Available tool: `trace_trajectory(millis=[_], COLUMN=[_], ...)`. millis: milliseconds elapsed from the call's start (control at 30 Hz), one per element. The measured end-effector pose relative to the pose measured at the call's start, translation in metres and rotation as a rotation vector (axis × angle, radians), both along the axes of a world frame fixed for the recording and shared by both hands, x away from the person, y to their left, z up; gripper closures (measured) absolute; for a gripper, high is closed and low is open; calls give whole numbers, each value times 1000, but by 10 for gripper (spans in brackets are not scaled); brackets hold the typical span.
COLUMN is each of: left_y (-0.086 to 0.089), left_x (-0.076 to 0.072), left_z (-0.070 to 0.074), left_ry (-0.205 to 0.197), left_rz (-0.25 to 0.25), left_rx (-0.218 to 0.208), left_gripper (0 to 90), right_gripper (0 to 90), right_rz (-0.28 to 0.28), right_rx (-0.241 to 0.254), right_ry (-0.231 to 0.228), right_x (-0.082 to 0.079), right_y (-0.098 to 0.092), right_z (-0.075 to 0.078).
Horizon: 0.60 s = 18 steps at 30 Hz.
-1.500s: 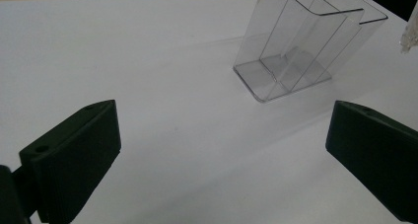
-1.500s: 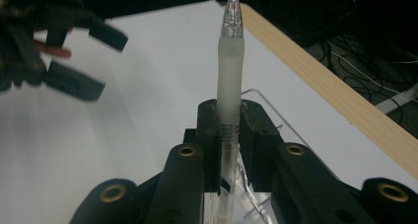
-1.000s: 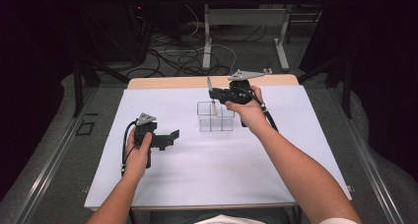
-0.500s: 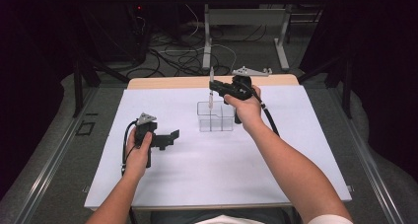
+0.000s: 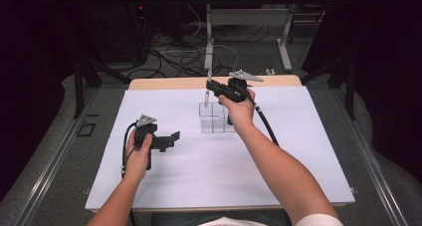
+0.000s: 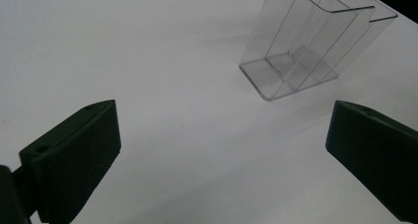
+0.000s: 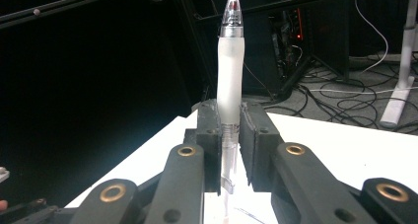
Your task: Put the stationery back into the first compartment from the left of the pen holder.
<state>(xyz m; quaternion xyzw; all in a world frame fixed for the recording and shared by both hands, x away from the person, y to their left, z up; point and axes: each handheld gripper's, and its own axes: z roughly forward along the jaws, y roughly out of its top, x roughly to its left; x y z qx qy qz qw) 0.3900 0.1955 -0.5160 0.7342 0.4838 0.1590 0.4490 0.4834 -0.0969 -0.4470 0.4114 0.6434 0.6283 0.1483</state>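
My right gripper [image 5: 211, 86] is shut on a white, translucent pen [image 5: 209, 77], which stands upright. It hangs just above the back left corner of a clear plastic divided container [image 5: 217, 119] in the middle of the table. In the right gripper view the pen [image 7: 230, 76] is clamped between the two pads of the right gripper [image 7: 230, 145], with its clear tip pointing up. My left gripper [image 5: 175, 136] rests low on the white sheet, left of the container and pointing toward it. In the left gripper view the left gripper [image 6: 222, 135] is wide open and holds nothing, and the container [image 6: 300, 51] lies ahead.
A white sheet [image 5: 199, 176] covers the table, with a wooden strip [image 5: 169, 82] along the far edge. Beyond it are dark floor, cables and table legs [image 5: 286, 42]. A cable trails from the right gripper across the sheet.
My right hand has shifted slightly left and down with the pen, bringing it closer over the container. The left hand has stayed put.
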Motion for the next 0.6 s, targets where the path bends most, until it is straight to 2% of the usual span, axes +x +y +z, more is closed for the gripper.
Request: trace_trajectory(millis=[233,467,567,600], left_y=[2,2,2,2], left_x=[-2,-2,-2,-2], left_z=[0,1,1,1], left_ry=[1,-2,0,-2], left_rz=[3,3,5,4], left_rx=[0,-2,0,-1], left_gripper=[3,3,3,3], right_gripper=[796,796,796,796], right_rz=[-13,-12,-6,-3], right_rx=[-34,-102,-104,-106], right_ry=[-9,-9,7,24], right_x=[2,1,1,1], right_y=[9,12,12,13], right_z=[-10,-20,-24,-25])
